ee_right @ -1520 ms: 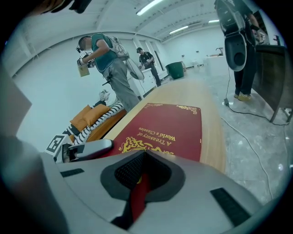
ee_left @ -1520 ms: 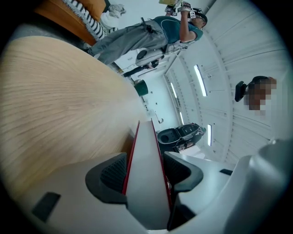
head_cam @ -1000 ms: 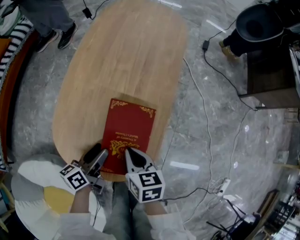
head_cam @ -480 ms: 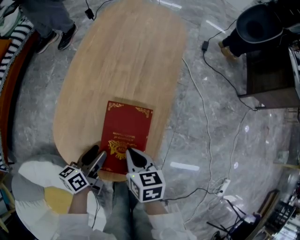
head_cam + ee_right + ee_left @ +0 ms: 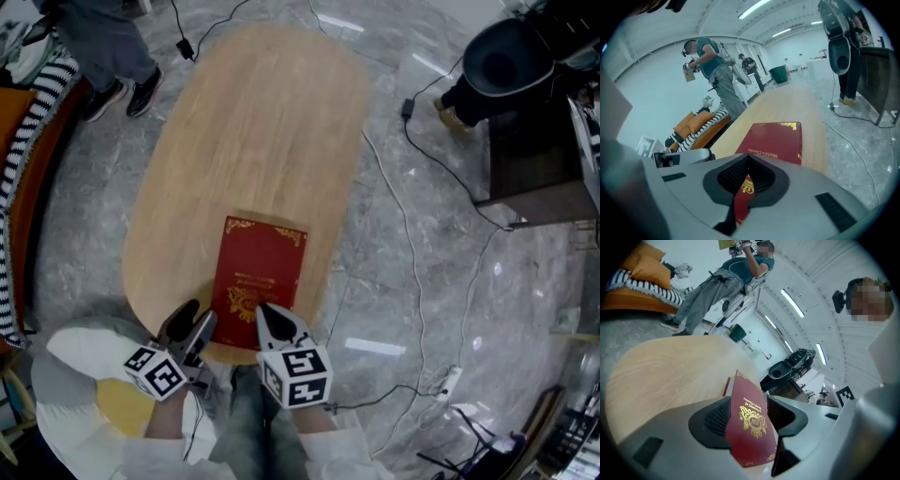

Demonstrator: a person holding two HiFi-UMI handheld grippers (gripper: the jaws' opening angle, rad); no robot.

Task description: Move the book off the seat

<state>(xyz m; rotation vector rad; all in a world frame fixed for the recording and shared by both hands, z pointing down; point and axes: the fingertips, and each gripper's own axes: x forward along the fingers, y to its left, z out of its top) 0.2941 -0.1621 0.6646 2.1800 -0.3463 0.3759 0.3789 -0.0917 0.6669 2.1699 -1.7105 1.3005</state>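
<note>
As your left gripper (image 5: 194, 320) and right gripper (image 5: 266, 310) hold the red book (image 5: 261, 267) by its near edge in their jaws, it stretches toward 12 o'clock.

In the head view, the near end of the book (image 5: 258, 272) lies under the left gripper (image 5: 194, 321) and the right gripper (image 5: 269, 319). The two grippers also cover the near edge of the wooden seat (image 5: 253, 122). The gold print on the book's cover is too small to read there. In the right gripper view, the jaws hide all but a red sliver of the book's near part. At the far left, a standing person (image 5: 98, 42) is cut off by the top edge, so only legs and shoes show. A black rounded object (image 5: 506, 56) at the far right runs out of frame, and what it is cannot be told.
</note>
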